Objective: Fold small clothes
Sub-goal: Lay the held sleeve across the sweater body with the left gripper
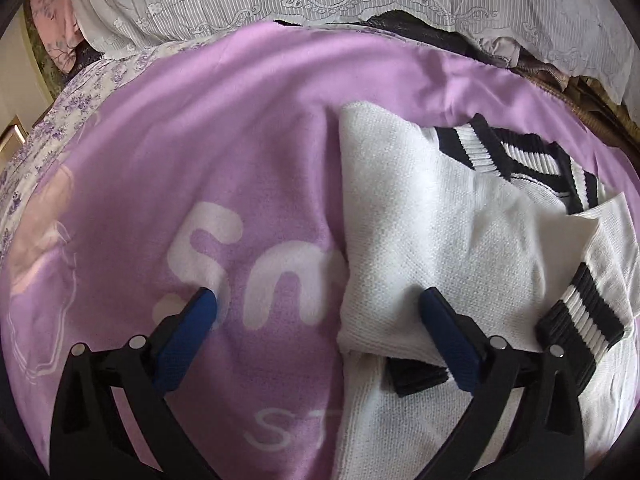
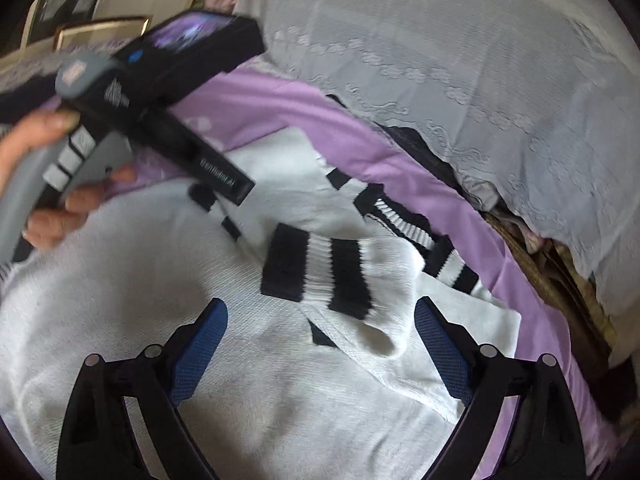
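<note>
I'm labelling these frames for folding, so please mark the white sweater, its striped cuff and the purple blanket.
white sweater (image 1: 420, 248), left wrist view, folded body.
striped cuff (image 2: 320, 276), right wrist view, black band.
purple blanket (image 1: 240, 128), left wrist view, bare fabric.

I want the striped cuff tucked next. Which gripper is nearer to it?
Right. The right gripper is open with the striped cuff just beyond its fingertips; the left gripper straddles the sweater's far edge.

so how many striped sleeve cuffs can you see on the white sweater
2: one cuff folded across the sweater body on its right side, another partly tucked under the folded left sleeve. Collar striping is separate.
</note>
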{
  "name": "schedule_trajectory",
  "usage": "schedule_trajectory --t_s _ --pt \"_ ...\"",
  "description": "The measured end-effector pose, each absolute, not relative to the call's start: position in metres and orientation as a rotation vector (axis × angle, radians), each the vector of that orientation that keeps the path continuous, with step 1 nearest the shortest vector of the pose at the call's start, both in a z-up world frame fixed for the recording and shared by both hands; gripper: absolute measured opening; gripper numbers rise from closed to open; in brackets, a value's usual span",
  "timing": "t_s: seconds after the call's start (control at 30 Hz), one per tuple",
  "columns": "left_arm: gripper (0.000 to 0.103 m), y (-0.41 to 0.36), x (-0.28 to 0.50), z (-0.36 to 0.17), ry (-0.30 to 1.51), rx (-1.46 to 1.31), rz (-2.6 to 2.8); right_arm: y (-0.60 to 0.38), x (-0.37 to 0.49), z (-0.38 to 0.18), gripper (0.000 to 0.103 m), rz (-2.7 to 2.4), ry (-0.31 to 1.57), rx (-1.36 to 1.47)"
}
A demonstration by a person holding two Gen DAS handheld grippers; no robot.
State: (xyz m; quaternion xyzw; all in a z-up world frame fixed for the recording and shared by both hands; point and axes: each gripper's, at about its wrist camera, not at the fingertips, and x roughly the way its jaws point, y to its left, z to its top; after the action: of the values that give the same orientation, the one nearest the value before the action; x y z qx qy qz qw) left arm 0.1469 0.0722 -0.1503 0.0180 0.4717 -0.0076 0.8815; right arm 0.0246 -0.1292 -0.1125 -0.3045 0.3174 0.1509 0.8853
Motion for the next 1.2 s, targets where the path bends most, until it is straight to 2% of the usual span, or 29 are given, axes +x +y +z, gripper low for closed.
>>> schedule_trajectory --t_s 0.03,0.07,0.1,0.13,0.17,0.27,0.37,0.43,0.53,0.67,0.73,0.77,0.8,0.9,0.97,1.0,1.03,1.1,1.2 --pt "0.099 0.071 0.147 -0.150 0.977 0.048 -0.012 -0.126 0.028 -0.115 0.077 0.307 0.662 -0.651" --pt "0.099 0.071 0.145 -0.150 0.974 0.053 -0.010 -0.126 0.035 -0.116 0.059 0.304 0.674 -0.654" --pt "0.099 0.072 0.145 -0.150 0.973 0.051 -0.012 -0.129 0.042 -0.114 0.036 0.313 0.698 -0.619" --pt "0.099 0.073 0.144 -0.150 0.974 0.045 -0.015 -0.135 0.049 -0.109 0.022 0.320 0.719 -0.562" --pt "0.099 0.072 0.146 -0.150 0.976 0.042 -0.018 -0.144 0.053 -0.103 0.015 0.328 0.730 -0.492" --pt "0.099 0.071 0.147 -0.150 0.970 0.048 -0.016 -0.195 0.060 -0.080 0.011 0.329 0.741 -0.216" --pt "0.099 0.069 0.145 -0.150 0.961 0.061 -0.007 -0.275 0.067 -0.081 0.010 0.131 0.744 0.049" --pt "0.099 0.069 0.145 -0.150 0.958 0.063 -0.003 -0.333 0.072 -0.100 0.016 -0.014 0.809 0.236" --pt "0.099 0.068 0.141 -0.148 0.953 0.065 0.005 -0.400 0.058 -0.126 0.019 -0.077 0.862 0.537" --pt "0.099 0.064 0.123 -0.120 0.868 0.113 0.041 -0.391 0.046 -0.088 0.019 -0.004 0.729 0.528" --pt "0.099 0.056 0.114 -0.095 0.790 0.104 0.005 -0.358 0.048 -0.063 0.033 0.113 0.689 0.445" --pt "0.099 0.050 0.112 -0.087 0.773 0.099 -0.029 -0.341 0.051 -0.056 0.050 0.156 0.686 0.399" --pt "0.099 0.040 0.111 -0.080 0.765 0.104 -0.072 -0.327 0.055 -0.053 0.057 0.185 0.692 0.361" --pt "0.099 0.015 0.120 -0.085 0.771 0.156 -0.100 -0.296 0.079 -0.071 0.056 0.259 0.781 0.305" --pt "0.099 0.000 0.135 -0.113 0.823 0.218 -0.080 -0.296 0.100 -0.115 0.053 0.218 0.924 0.320" --pt "0.099 -0.003 0.143 -0.131 0.868 0.244 -0.054 -0.303 0.105 -0.132 0.039 0.207 0.948 0.342" --pt "0.099 -0.002 0.152 -0.155 0.936 0.253 -0.035 -0.310 0.096 -0.134 0.036 0.229 0.903 0.378" --pt "0.099 0.013 0.152 -0.153 0.946 0.137 -0.077 -0.309 0.090 -0.123 0.032 0.200 0.923 0.365" --pt "0.099 0.031 0.145 -0.132 0.890 0.060 -0.053 -0.301 0.072 -0.093 0.038 0.176 0.799 0.327"
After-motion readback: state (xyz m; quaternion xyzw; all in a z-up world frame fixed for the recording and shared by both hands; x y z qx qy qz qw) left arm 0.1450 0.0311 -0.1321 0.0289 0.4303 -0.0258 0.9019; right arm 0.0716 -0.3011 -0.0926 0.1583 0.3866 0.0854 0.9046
